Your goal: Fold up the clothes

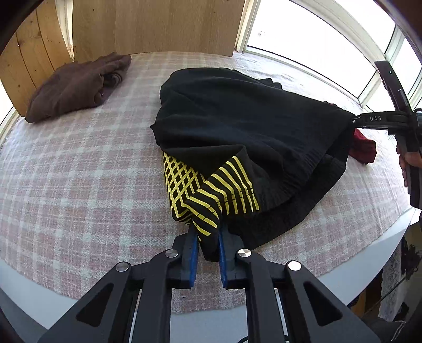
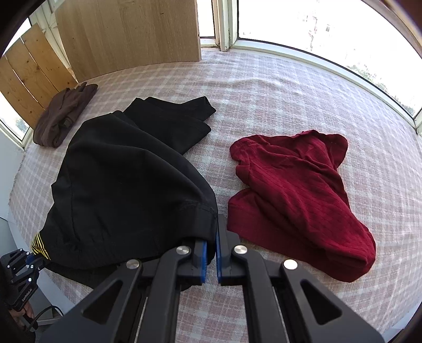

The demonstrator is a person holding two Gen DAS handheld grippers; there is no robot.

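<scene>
Black garment [image 1: 237, 124] with a yellow-striped panel lies heaped near the middle of our tabletop [image 1: 66, 184], which is covered by a pink-and-white checked cloth [image 2: 277, 87], and we have it pinched at two ends. Our left tongs [image 1: 207, 238] stand only a narrow way apart, and the striped yellow-and-black corner of the garment sits between the blue pads [image 1: 193, 253], which press on it from both sides; in the right wrist view the same tongs [image 2: 34, 257] appear at the lower left, gripping that striped edge. Our right tongs [image 2: 210, 244] are drawn almost fully together on a hemmed black edge of the garment, the fabric bunched between the blue pads and draping over the left finger. In the left wrist view the right tongs [image 1: 354, 121] come in from the right side, with the black cloth pulled taut to a point at their tip and a hand [image 1: 408, 161] visible on the handle behind. A dark red ribbed garment [image 2: 295, 195] lies crumpled on the checked cloth just beside the right tongs, apart from the black one. A folded brown garment [image 1: 76, 87] rests at the far left corner, near wooden boards [image 1: 158, 23] that lean against the windows [image 2: 329, 26].
</scene>
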